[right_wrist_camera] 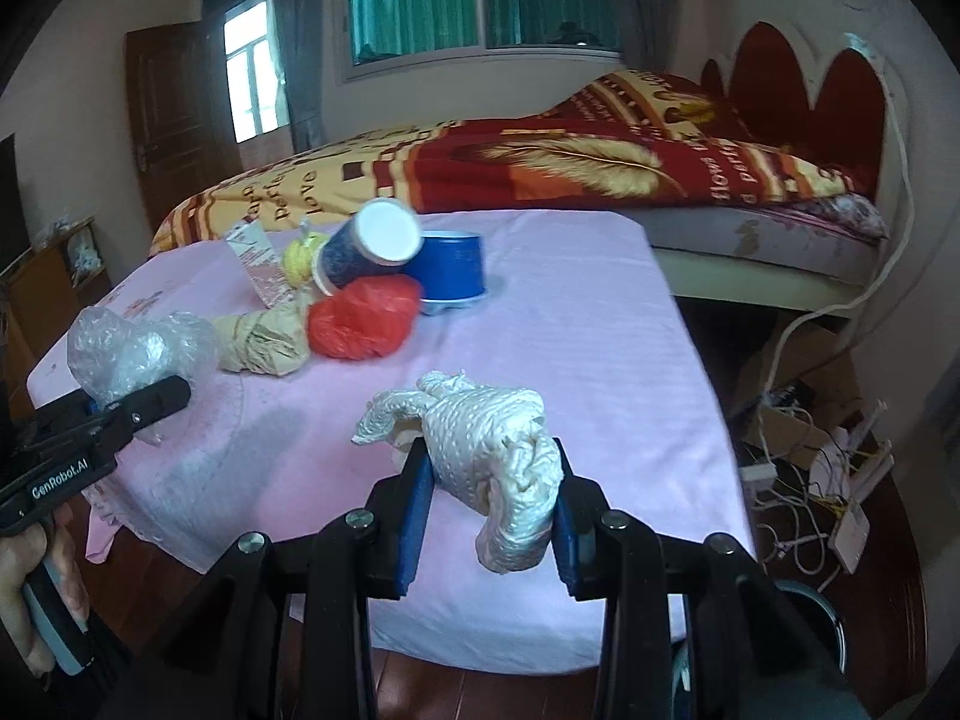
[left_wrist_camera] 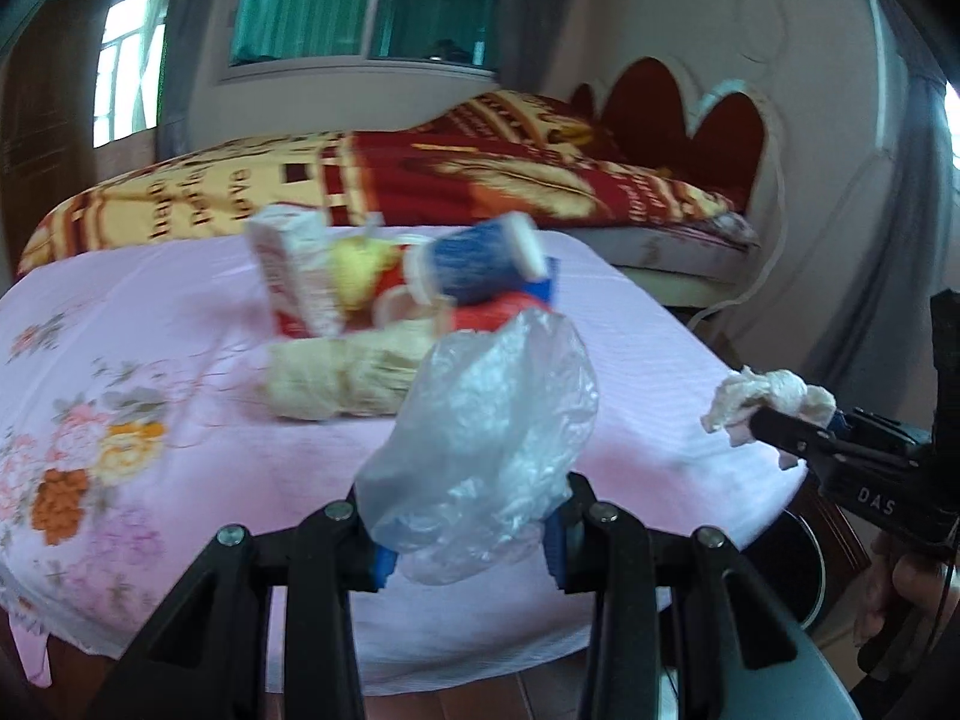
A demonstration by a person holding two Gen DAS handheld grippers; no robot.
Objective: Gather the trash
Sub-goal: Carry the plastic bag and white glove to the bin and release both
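Note:
My left gripper point(left_wrist_camera: 471, 540) is shut on a crumpled clear plastic bag point(left_wrist_camera: 486, 444), held above the near edge of the pink-clothed table point(left_wrist_camera: 180, 468). The same bag point(right_wrist_camera: 129, 354) and left gripper point(right_wrist_camera: 141, 405) show at the left of the right wrist view. My right gripper point(right_wrist_camera: 489, 516) is shut on a wad of white dotted tissue point(right_wrist_camera: 486, 450); that wad point(left_wrist_camera: 768, 399) appears at the right of the left wrist view. On the table lie a tan paper wad point(right_wrist_camera: 267, 339), a red plastic bag point(right_wrist_camera: 363, 315), blue paper cups point(right_wrist_camera: 372, 249), a yellow piece point(right_wrist_camera: 300, 258) and a red-white carton point(right_wrist_camera: 258, 267).
A bed with a red and yellow blanket point(right_wrist_camera: 540, 162) stands behind the table. Cardboard, cables and a white box point(right_wrist_camera: 810, 468) clutter the floor at the right. A round dark rim point(right_wrist_camera: 810, 606) shows low right below the table edge. A person's hand point(right_wrist_camera: 24, 588) grips the left handle.

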